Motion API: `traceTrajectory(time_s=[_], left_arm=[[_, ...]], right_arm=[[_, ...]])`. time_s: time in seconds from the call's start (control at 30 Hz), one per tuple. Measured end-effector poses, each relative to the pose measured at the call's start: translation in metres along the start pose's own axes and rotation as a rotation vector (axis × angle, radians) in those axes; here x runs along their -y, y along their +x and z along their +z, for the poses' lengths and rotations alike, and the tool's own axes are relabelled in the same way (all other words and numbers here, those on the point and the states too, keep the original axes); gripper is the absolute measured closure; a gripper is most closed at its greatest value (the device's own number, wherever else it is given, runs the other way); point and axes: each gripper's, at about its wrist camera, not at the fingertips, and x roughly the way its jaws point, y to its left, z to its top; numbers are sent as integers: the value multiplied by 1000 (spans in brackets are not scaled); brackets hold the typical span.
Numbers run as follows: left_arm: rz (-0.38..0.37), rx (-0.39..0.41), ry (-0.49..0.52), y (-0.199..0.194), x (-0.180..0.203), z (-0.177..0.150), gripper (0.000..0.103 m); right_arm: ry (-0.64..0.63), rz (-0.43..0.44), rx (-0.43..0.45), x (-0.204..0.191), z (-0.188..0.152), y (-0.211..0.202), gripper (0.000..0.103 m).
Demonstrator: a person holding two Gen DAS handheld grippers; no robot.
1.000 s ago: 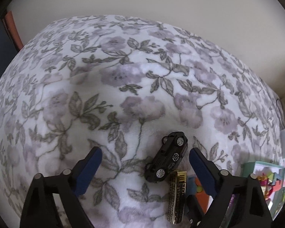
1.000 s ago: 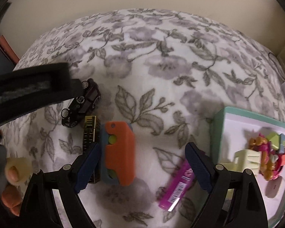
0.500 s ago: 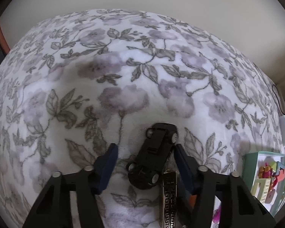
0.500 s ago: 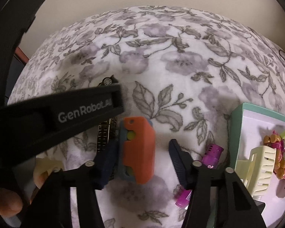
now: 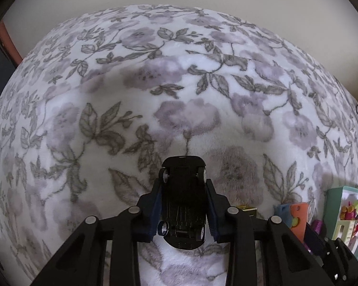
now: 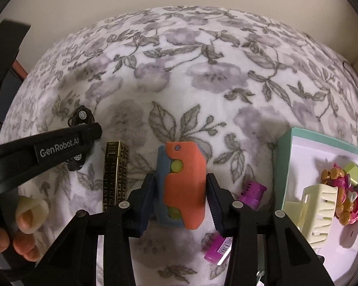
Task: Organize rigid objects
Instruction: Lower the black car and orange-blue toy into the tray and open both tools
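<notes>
in the left wrist view the left hand-held gripper (image 5: 183,205) sits low in the centre of the frame, its two blue-padded fingers (image 5: 155,205) pressed against both flanks of the black toy car (image 5: 182,200), which shows its underside and wheels to the camera; the gripper is clenched on it. the car's far end reaches over the floral blanket (image 5: 155,83) that fills most of the frame. in the right wrist view the right hand-held gripper (image 6: 180,190) is at lower centre with its fingers tight against both sides of the orange and blue toy (image 6: 182,186), grasping it. just left of that toy lies a gold patterned bar (image 6: 115,174), lengthwise on the blanket. at lower right of centre a magenta tube (image 6: 250,190) lies partly hidden behind the right finger. the teal-rimmed box (image 6: 282,157) occupies the right edge, holding a cream hair clip (image 6: 315,205) and a cluster of small colourful trinkets (image 6: 343,190). at the left edge a person's hand (image 6: 14,228) grips the other gripper's black handle, with the car's wheels peeking out around it.
</notes>
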Motion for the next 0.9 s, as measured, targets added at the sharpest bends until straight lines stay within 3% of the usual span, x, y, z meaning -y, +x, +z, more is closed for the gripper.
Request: traceTrajectory(time_s=[0.23, 0.43, 0.7, 0.9], left_arm=[[5, -1, -1, -1, 3, 0, 68], [-4, 29, -28, -27, -3, -6, 68], [-30, 83, -12, -71, 15, -18, 68], [-57, 136, 48, -110, 42, -37, 68]], right_arm=[[-13, -31, 3, -5, -3, -2, 59], [-9, -24, 20, -4, -7, -17, 59], [28, -20, 64, 20, -23, -60, 59], [124, -13, 105, 62, -43, -95, 59]])
